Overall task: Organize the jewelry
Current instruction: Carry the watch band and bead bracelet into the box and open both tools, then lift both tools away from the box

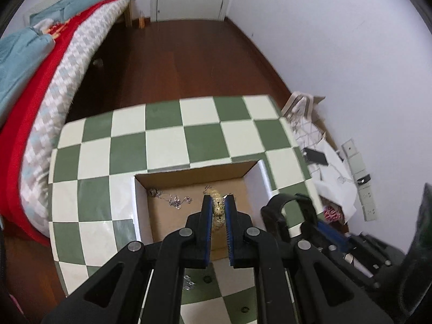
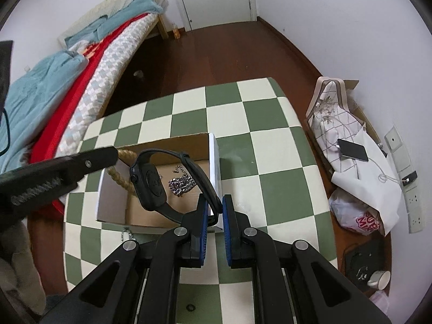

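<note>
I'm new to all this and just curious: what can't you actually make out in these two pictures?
- Gold beaded piece, left wrist view: mostly hidden between the left gripper fingers, type unclear.
- Black watch strap end, right wrist view: pinched out of sight in the right gripper.
- Silver chain on the checkered table, left wrist view: partly covered by the gripper.
- Silver chain pile in the cardboard box: too tangled to count.

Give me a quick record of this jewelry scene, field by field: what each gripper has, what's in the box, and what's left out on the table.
left gripper: shut on gold bracelet, over the box
right gripper: shut on black watch strap, over the box
box: open cardboard, holds a silver chain
table: green and cream checks
left out: small chain on table near box
</note>
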A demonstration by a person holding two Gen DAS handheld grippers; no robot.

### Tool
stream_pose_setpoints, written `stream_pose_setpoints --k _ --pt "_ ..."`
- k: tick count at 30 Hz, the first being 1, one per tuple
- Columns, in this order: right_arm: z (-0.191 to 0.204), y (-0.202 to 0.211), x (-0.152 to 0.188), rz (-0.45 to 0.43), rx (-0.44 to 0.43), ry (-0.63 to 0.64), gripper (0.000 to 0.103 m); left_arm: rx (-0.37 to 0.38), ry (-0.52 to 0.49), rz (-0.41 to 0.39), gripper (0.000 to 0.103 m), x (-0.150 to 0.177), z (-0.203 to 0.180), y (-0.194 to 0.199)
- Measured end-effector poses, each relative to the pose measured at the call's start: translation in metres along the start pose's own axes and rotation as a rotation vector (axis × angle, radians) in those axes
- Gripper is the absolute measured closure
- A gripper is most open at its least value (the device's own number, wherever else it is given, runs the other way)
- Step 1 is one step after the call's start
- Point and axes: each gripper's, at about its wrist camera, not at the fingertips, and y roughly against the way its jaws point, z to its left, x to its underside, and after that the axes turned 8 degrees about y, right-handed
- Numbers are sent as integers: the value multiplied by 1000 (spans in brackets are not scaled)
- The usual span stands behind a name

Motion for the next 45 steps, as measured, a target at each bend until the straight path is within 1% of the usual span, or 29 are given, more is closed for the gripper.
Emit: stream_pose_setpoints --k 4,7,9,10,12,14,15,16,17,18,20,21,22,24,25,26,28,31,32,34,39,45 --pt "7 -18 -4 48 -5 40 92 -29 1 57 96 3 14 -21" --pt "14 -28 -7 76 -9 71 92 -49 -1 94 96 6 23 -29" --pt "17 -32 -9 91 -14 86 92 -67 14 105 95 7 28 -30" --pt "20 -34 -9 99 -17 90 92 -73 23 103 92 7 31 -28" --pt "23 -38 -12 119 -29 97 91 -74 36 100 92 5 34 -24" --pt "27 -42 -14 140 -36 103 89 -93 36 79 80 3 35 -18" --pt "28 -43 -15 147 -34 107 88 -101 36 65 58 1 36 -15" --pt "29 -44 -16 156 -35 106 85 -114 38 50 31 -1 37 -11" --pt "30 -44 -17 162 -39 102 77 -125 44 30 22 -2 39 -6" --pt "30 -44 -17 167 -39 99 72 -132 50 5 19 -3 41 -1" --pt "29 -42 -17 163 -45 86 54 -154 50 -11 17 -6 44 4" --pt "28 -41 -17 161 -47 84 51 -166 49 -17 11 -6 45 6" --pt "28 -40 -17 161 -41 80 48 -184 47 -30 2 -5 47 9" --pt "27 -38 -16 162 -35 75 43 -213 40 -57 0 -3 49 14" --pt "26 -38 -15 164 -32 72 31 -230 40 -75 0 -2 52 16" --pt "27 -38 -15 167 -27 74 15 -245 42 -92 0 1 54 19" --pt "29 -37 -13 173 -1 85 5 -269 46 -124 0 6 57 23" --pt "34 -36 -9 179 23 101 4 -323 47 -170 0 15 63 26" --pt "35 -36 -8 181 27 103 1 -337 50 -180 0 18 64 27" --pt "37 -34 -4 177 37 108 0 -358 55 -186 0 23 68 27" --pt "39 -23 3 151 50 101 0 -365 67 -188 0 38 71 33" --pt "45 5 14 96 65 114 0 -363 74 -215 0 59 66 55"
